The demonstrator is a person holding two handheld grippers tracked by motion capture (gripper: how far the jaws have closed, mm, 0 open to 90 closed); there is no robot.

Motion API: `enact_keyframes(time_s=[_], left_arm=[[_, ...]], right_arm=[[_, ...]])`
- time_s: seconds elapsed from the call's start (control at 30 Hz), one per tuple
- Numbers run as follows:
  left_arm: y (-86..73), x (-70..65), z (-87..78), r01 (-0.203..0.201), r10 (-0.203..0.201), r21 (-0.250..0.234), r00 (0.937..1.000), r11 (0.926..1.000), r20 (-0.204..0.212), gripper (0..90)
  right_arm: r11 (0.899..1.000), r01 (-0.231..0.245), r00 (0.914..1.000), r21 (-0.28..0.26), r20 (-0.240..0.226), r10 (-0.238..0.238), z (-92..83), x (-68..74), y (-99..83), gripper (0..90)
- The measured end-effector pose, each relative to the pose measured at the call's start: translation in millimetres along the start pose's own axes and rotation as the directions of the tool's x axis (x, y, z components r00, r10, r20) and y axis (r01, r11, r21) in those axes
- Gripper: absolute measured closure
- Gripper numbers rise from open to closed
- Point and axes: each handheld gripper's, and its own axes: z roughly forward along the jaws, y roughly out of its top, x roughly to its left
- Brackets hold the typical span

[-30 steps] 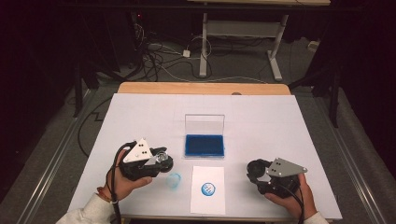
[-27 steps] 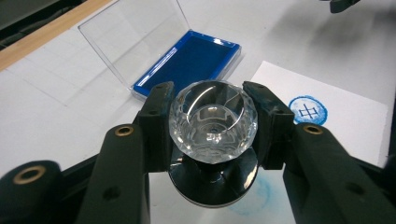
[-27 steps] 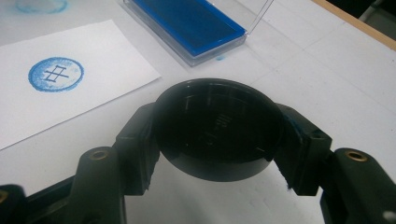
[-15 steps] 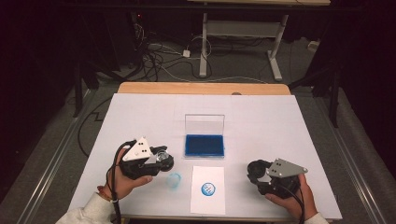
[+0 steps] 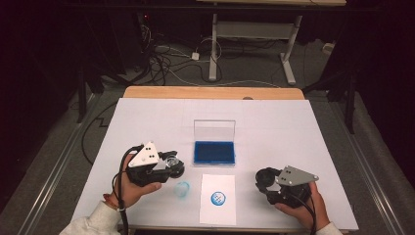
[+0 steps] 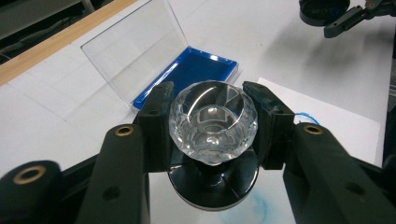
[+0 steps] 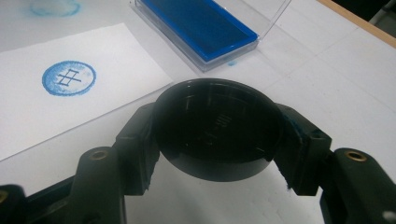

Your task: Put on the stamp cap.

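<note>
Jaws of your left gripper (image 6: 212, 126) clamped on crystal-knob stamp (image 6: 212, 119); right gripper (image 7: 217, 135) jaws clamped on black round cap (image 7: 217, 133). Open blue ink pad (image 5: 214, 152) sits behind stamped paper (image 5: 218, 198) on counter (image 5: 274, 122).

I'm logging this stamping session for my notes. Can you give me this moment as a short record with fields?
left claw: shut on the clear faceted stamp handle
right claw: shut on a round black cap
ink pad: blue, lid standing open, mid-table
paper sheet: white, in front of the ink pad, bearing a round blue stamp print
blue smudge: on the table left of the sheet
</note>
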Motion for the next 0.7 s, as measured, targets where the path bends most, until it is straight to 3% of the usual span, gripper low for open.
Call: enact_keyframes(time_s=[0.7], left_arm=[[20.1, -0.7, 5.1, -0.015, 0.016, -0.048, 0.9996, 0.9987, 0.021, 54.4]], right_arm=[[0.999, 0.011, 0.9984, -0.042, -0.055, -0.013, 26.7, 7.2, 35.8, 38.5]])
